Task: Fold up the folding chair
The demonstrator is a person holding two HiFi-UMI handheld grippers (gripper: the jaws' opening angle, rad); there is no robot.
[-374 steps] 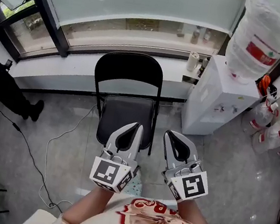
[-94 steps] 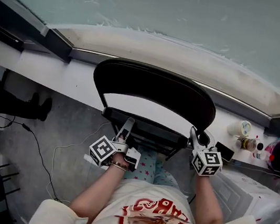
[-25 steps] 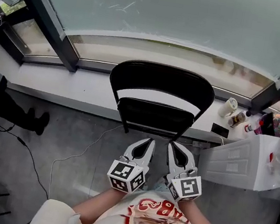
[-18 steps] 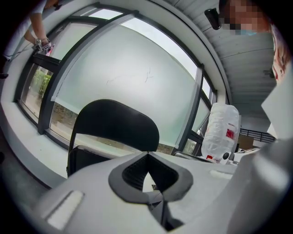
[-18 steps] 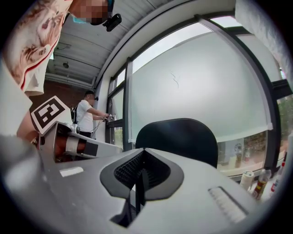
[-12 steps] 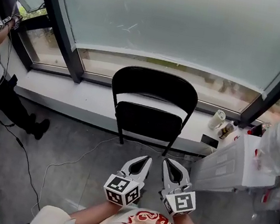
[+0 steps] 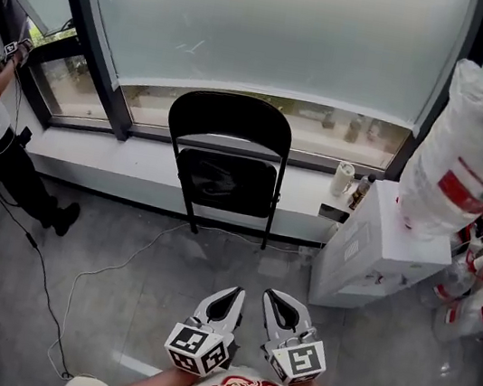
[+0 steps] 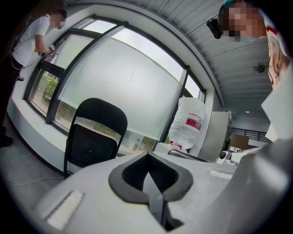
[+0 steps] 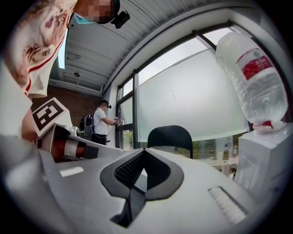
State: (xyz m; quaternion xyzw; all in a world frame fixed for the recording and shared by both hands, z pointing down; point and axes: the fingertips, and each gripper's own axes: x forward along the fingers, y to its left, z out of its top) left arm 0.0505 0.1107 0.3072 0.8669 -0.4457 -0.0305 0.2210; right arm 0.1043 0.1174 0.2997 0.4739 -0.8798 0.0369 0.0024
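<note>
The folding chair (image 7: 225,159) stands upright straight ahead, well apart. My left gripper (image 7: 232,294) and right gripper (image 7: 277,300) are pressed together, empty, equidistant.

Black folding chair (image 7: 225,159) folded, upright against windowsill.

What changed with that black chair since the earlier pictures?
The folding chair, open with its seat down at first, now stands folded by the window ledge. The left gripper and right gripper, which had held it, have let go and drawn back, both shut and empty. The water dispenser stayed put.
</note>
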